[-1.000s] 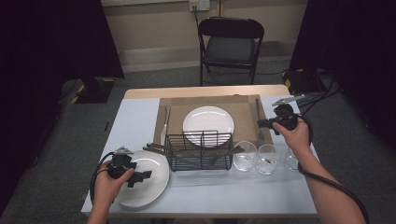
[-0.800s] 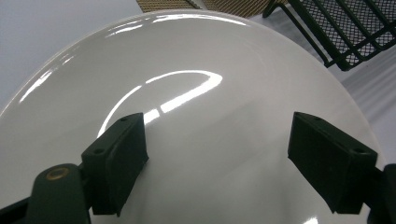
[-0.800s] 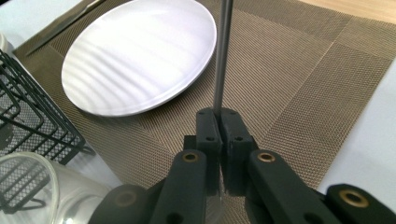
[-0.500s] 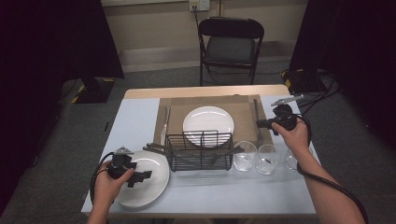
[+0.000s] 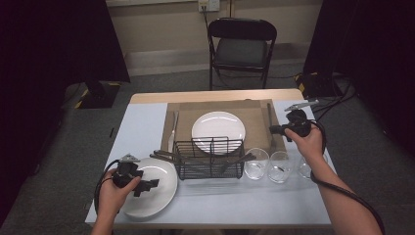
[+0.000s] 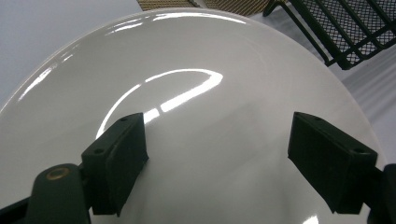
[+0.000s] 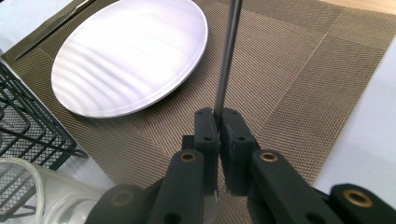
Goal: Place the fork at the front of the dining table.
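My right claw [image 7: 218,122] is clenched on a slim metal utensil handle [image 7: 227,56] above the woven placemat [image 7: 299,84], right of the white dinner plate [image 7: 130,56]. I judge I'm laying cutlery: lower, release. My left claw [image 6: 217,154] hovers released over the near plate [image 6: 196,84].

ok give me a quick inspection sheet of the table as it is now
surface: pale table with a brown mat
job's things: thin metal utensil upright in the right claw; white plate under the left claw
clutter: second plate, wire rack, three glasses, cutlery on the mat's left edge
grippers: left open, right shut
cables: one trails from each claw
surroundings: folding chair, dark curtains
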Demonstrator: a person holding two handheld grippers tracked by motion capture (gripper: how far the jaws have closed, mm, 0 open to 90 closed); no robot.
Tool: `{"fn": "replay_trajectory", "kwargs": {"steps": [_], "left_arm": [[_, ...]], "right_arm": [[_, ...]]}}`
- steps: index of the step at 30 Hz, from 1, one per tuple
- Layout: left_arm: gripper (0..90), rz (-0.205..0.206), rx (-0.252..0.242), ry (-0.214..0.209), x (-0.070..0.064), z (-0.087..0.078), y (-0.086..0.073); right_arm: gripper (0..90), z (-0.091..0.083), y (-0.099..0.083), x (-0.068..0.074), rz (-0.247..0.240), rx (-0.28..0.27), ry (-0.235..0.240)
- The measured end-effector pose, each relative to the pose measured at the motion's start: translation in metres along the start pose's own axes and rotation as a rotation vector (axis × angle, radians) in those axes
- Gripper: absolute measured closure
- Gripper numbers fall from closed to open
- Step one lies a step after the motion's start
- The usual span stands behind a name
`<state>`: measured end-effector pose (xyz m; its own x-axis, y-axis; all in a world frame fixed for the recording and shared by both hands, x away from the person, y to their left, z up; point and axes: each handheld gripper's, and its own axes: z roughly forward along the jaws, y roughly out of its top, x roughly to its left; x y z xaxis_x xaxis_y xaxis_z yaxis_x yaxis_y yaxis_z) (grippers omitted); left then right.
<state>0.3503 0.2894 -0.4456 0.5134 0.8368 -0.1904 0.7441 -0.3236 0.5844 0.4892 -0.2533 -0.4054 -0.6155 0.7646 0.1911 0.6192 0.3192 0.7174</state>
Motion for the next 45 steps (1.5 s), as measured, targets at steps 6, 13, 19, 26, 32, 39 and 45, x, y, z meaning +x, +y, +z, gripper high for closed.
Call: {"fn": "replay_trajectory", "kwargs": {"steps": [6,13,19,26,32,39,45], "left_arm": [[19.3,0.0,0.001,-0.001,0.0,0.0,0.0],[19.3,-0.003,0.004,-0.005,0.0,0.001,0.0],[19.3,0.0,0.002,0.001,0.0,0.0,0.0],[19.3,-0.004,-0.002,0.003,0.0,-0.002,0.0],[19.3,0.002,-0.002,-0.002,0.0,-0.002,0.001],[19.3,0.003,-0.004,-0.001,-0.002,-0.002,0.001],[19.3,0.004,-0.009,-0.007,-0.003,-0.002,0.002]], "right_arm": [[85.8,0.0,0.0,-0.001,-0.006,0.0,-0.009],[84.2,-0.001,-0.001,-0.003,-0.009,0.004,-0.016],[80.3,-0.002,-0.001,-0.003,-0.013,0.005,-0.029],[53.4,-0.003,0.0,0.001,-0.029,-0.007,-0.062],[36.4,-0.005,0.002,0.005,-0.014,-0.014,-0.073],[29.0,-0.013,0.003,0.011,-0.009,-0.021,-0.073],[27.8,-0.021,0.001,0.018,-0.02,-0.011,-0.073]]}}
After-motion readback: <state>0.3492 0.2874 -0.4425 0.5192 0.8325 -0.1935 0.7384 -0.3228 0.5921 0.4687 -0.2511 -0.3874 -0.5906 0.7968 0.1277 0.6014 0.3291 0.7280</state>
